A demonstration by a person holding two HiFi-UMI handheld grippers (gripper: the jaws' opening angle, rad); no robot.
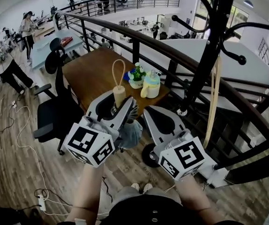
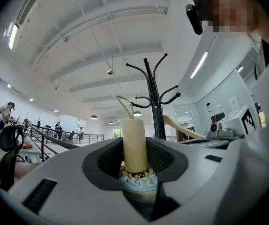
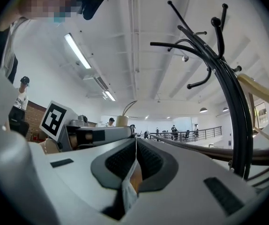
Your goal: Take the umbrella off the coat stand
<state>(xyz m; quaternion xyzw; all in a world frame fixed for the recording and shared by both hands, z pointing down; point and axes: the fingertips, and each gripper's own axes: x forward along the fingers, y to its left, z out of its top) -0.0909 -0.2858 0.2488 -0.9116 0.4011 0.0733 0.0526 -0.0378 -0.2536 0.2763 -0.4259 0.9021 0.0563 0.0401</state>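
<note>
While the left gripper (image 1: 118, 104) has its jaws part-closed around the cream handle (image 2: 135, 144), the folded umbrella (image 1: 130, 134) sits between both grippers, well apart from the coat stand (image 1: 209, 55) at right. It is likely light, with a stiff, smooth handle and a limp canopy, so the handle is the surer hold. Only the right gripper view shows the right gripper (image 3: 135, 149) with its jaws almost together, pinching a thin fold of cloth, apparently canopy.

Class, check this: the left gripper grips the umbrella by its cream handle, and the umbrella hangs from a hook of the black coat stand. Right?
One error. The left gripper grips the umbrella by its cream handle, but the umbrella is off the hooks, apart from the black coat stand, as the head view shows.
</note>
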